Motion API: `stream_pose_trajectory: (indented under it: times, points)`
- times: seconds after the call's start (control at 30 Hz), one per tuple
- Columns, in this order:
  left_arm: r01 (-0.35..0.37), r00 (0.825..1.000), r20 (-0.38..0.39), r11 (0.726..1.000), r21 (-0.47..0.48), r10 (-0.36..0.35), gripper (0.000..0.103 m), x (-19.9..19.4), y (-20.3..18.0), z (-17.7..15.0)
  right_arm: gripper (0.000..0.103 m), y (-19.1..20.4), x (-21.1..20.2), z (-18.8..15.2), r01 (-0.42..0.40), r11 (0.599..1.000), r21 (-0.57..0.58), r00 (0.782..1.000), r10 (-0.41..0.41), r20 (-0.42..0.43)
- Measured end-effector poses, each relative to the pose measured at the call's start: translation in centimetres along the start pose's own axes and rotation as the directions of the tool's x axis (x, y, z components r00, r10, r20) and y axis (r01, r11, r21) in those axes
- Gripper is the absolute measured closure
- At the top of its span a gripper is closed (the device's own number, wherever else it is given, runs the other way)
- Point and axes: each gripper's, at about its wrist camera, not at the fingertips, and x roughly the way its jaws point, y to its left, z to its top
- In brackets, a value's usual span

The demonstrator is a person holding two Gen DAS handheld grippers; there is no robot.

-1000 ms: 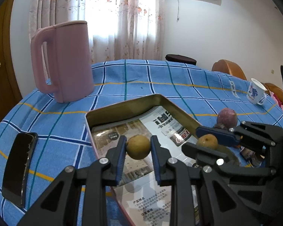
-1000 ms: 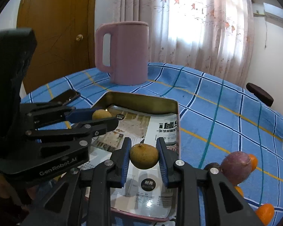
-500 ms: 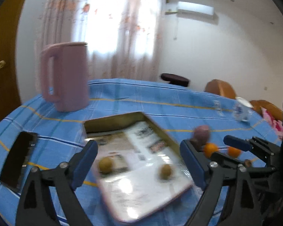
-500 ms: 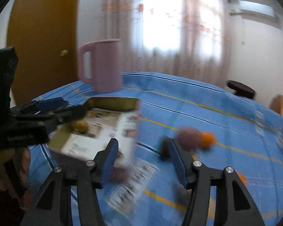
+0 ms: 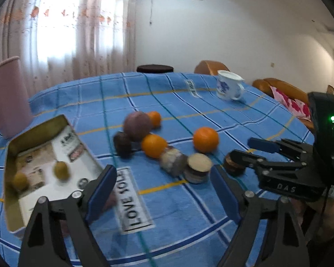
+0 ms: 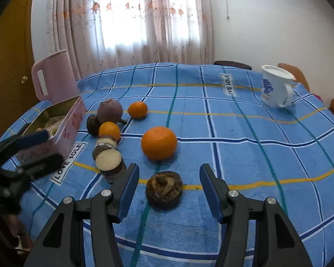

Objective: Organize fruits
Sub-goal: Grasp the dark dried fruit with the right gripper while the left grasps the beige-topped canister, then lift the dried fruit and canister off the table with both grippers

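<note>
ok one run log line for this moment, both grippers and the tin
left gripper: open, empty | right gripper: open, over brown fruit | tin: two yellow fruits inside

Blue plaid cloth on the desk [image 6: 211,133]; round orange tangerines [image 6: 159,142]; pink plastic jug [image 6: 53,77]; white mug with blue print [image 6: 275,89].

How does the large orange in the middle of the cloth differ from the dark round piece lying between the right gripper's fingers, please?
The large orange is bright, smooth and ball-shaped; the dark round piece is brown, rough and flattened, with a hollowed top. The orange sits further from the camera, outside the right gripper, while the dark piece lies between its open fingers, untouched. The orange looks clearly bigger. Both rest on the blue checked cloth.
</note>
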Motion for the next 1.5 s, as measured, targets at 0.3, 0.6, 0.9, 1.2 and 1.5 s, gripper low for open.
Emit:
stream_pose_trajectory:
  times: [0.3, 0.6, 0.9, 1.2, 1.5]
  points:
    - [0.095, 0.990, -0.111, 0.995, 0.023, -0.092, 0.049, 2.6, -2.5, -0.4, 0.063, 0.1, 1.9, -0.5, -0.036, 0.999, -0.033, 0.995, 0.033, -0.098]
    - [0.140, 0.976, -0.172, 0.989, 0.041, -0.131, 0.056, 4.8, -4.3, 0.3, 0.062, -1.4, 0.5, -0.7, 0.027, 0.999, 0.021, 0.999, -0.026, -0.033]
    - [0.110, 0.970, -0.218, 0.994, 0.008, -0.106, 0.066, 7.1, -3.9, 1.2, 0.062, -1.7, 0.4, -0.8, -0.005, 0.999, 0.043, 0.999, 0.007, -0.031]
    - [0.125, 0.985, -0.118, 0.992, -0.005, -0.125, 0.066, 5.0, -3.3, 0.9, 0.062, -0.6, -1.0, -1.0, -0.008, 1.000, -0.019, 0.998, 0.010, 0.070]
    - [0.096, 0.995, -0.038, 0.995, 0.006, -0.096, 0.066, 3.8, -3.4, 0.7, 0.062, -0.6, -1.7, -1.1, -0.032, 0.999, -0.029, 0.992, 0.035, 0.118]
